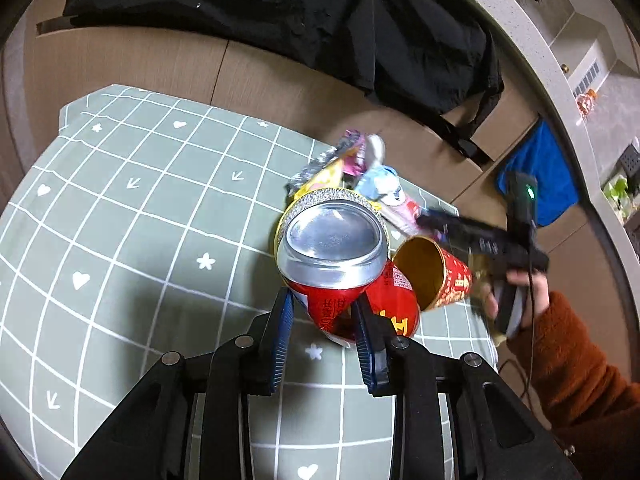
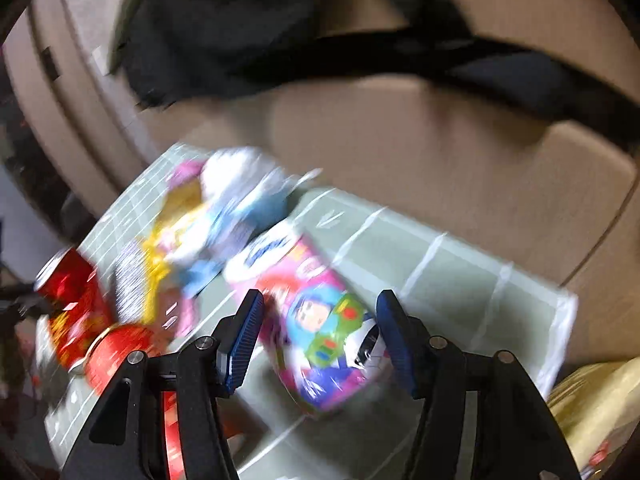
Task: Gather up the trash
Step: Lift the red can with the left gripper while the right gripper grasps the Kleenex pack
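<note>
the left gripper [image 1: 322,316] is clenched on a red can [image 1: 332,264], its silver base toward the camera, lifted above the green grid-patterned cloth [image 1: 132,220]. just past it lie a red paper cup [image 1: 434,272] on its side and crumpled wrappers [image 1: 352,168]. the right gripper [image 2: 318,336], released and wide, straddles a pink cartoon pouch [image 2: 320,320] lying on the cloth; a black garment [image 1: 280,12] lies beyond.

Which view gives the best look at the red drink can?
The left wrist view: the red drink can is sharp and central, gripped by the left gripper. The right wrist view shows the can only as a blurred red shape at its left edge.
</note>
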The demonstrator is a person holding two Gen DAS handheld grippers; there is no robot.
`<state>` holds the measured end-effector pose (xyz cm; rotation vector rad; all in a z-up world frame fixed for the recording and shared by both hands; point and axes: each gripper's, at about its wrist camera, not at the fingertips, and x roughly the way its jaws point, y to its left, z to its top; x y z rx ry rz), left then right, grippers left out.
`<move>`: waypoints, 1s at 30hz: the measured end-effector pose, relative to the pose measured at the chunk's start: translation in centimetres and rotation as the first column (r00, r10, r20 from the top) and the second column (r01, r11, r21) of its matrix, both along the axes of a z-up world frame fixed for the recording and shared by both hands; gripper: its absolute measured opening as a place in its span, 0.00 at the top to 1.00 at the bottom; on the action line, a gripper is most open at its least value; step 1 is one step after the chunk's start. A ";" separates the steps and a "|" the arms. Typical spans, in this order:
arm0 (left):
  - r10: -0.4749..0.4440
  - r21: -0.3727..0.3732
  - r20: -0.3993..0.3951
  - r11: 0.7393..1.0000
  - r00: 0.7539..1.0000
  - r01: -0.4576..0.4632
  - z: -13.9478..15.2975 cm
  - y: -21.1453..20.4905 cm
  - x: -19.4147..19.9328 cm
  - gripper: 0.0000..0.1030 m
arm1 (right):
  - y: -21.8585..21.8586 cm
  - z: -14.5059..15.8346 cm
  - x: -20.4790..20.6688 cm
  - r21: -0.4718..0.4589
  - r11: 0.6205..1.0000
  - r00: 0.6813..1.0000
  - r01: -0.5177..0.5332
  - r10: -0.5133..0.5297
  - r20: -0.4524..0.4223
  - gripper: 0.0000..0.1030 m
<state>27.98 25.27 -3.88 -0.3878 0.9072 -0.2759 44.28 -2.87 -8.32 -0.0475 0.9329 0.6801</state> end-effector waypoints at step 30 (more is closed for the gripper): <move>0.059 -0.127 -0.130 0.989 0.990 -0.076 -4.1 -3.3 2.3 0.57 | -1.2 4.9 -7.8 0.023 0.999 0.993 0.048 -0.050 0.108 0.60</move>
